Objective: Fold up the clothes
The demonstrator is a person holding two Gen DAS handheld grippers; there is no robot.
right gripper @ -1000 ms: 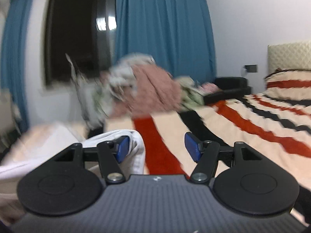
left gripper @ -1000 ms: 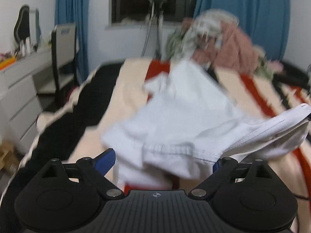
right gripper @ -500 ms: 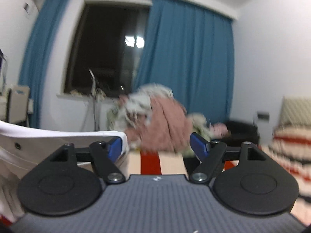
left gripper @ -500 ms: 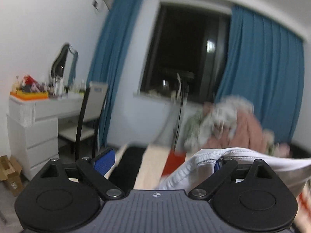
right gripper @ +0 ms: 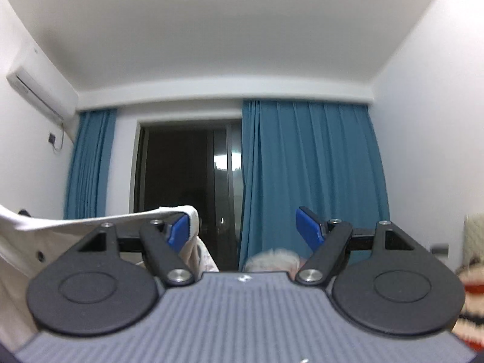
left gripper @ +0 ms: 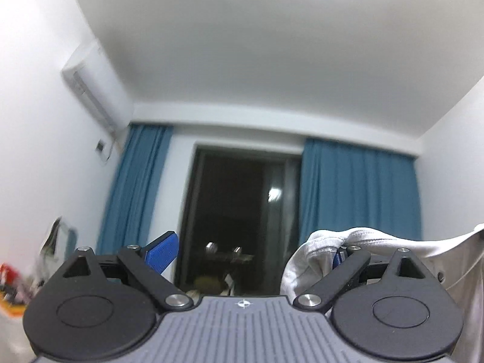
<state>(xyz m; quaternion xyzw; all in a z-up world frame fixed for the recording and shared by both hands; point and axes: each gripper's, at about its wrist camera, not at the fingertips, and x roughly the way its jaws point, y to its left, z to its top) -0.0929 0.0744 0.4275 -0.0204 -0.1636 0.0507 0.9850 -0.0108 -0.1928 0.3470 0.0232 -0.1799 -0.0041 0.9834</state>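
Note:
A white garment hangs between my two grippers, raised high and facing the ceiling and window. In the left wrist view its edge (left gripper: 320,248) is draped over the right fingertip; the left gripper (left gripper: 251,252) has its jaws wide apart, so the cloth is hooked on one finger, not pinched. In the right wrist view the garment's hem (right gripper: 90,220) lies over the left fingertip of the right gripper (right gripper: 245,230), whose jaws also stand wide apart. The rest of the garment hangs below, out of sight.
Blue curtains (right gripper: 311,169) frame a dark window (left gripper: 239,211) ahead. An air conditioner (left gripper: 90,90) is on the left wall. A pile of clothes (right gripper: 272,261) and the striped bedding (right gripper: 472,290) show only at the lower edges.
Both grippers have lifted and tilted upward with the white garment; the bed and clothes pile dropped out of view and the ceiling now fills the frames.

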